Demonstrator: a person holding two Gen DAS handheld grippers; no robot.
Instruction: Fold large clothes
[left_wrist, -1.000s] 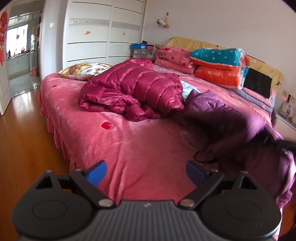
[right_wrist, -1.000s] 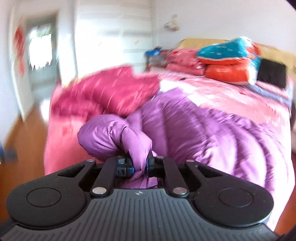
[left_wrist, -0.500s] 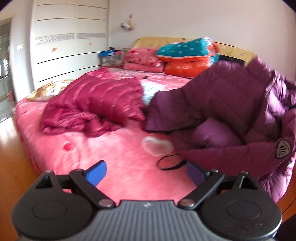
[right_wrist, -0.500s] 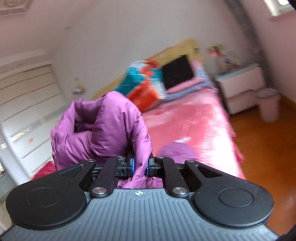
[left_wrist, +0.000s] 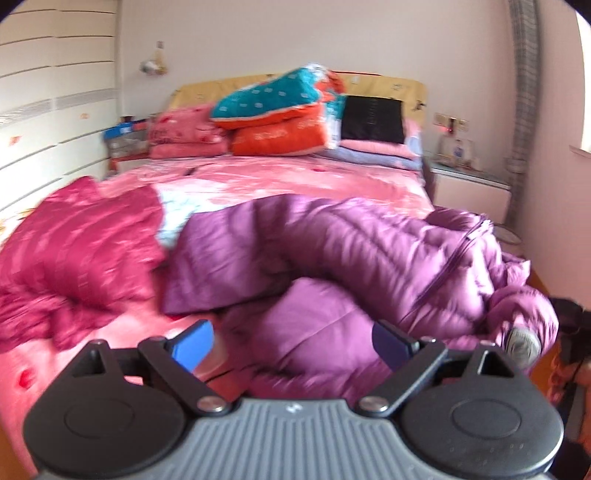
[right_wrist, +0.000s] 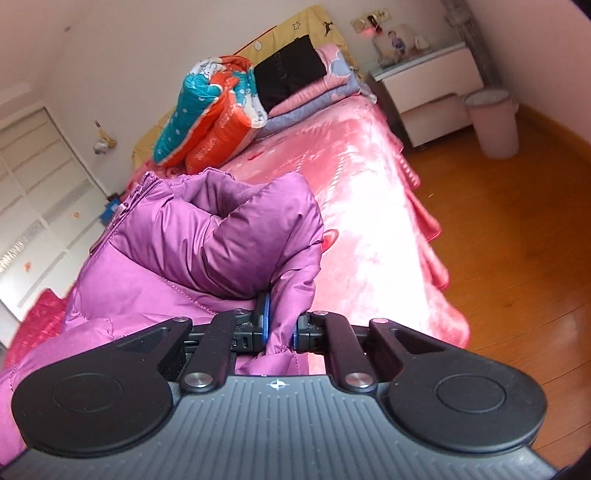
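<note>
A purple down jacket (left_wrist: 332, 251) lies spread across the near part of the pink bed (left_wrist: 295, 181), its zipper edge toward the right. My left gripper (left_wrist: 291, 343) hovers open just above its near fold, blue pads wide apart with nothing pinched. In the right wrist view my right gripper (right_wrist: 280, 325) is shut on a bunched fold of the same purple jacket (right_wrist: 207, 236), which rises in a puffy lump in front of the fingers. A crimson down jacket (left_wrist: 74, 251) lies crumpled on the left of the bed.
Folded quilts in teal and orange (left_wrist: 280, 118) and pink pillows (left_wrist: 184, 133) are stacked at the headboard. A white nightstand (right_wrist: 432, 88) and a pink bin (right_wrist: 495, 122) stand on the wooden floor (right_wrist: 517, 240) right of the bed. A white wardrobe (left_wrist: 48, 122) lines the left wall.
The purple jacket, lifted and draped high half a second ago, now lies lower and spread across the bed. Both views swung right; the right gripper rolled and sank, still gripping the fold.
</note>
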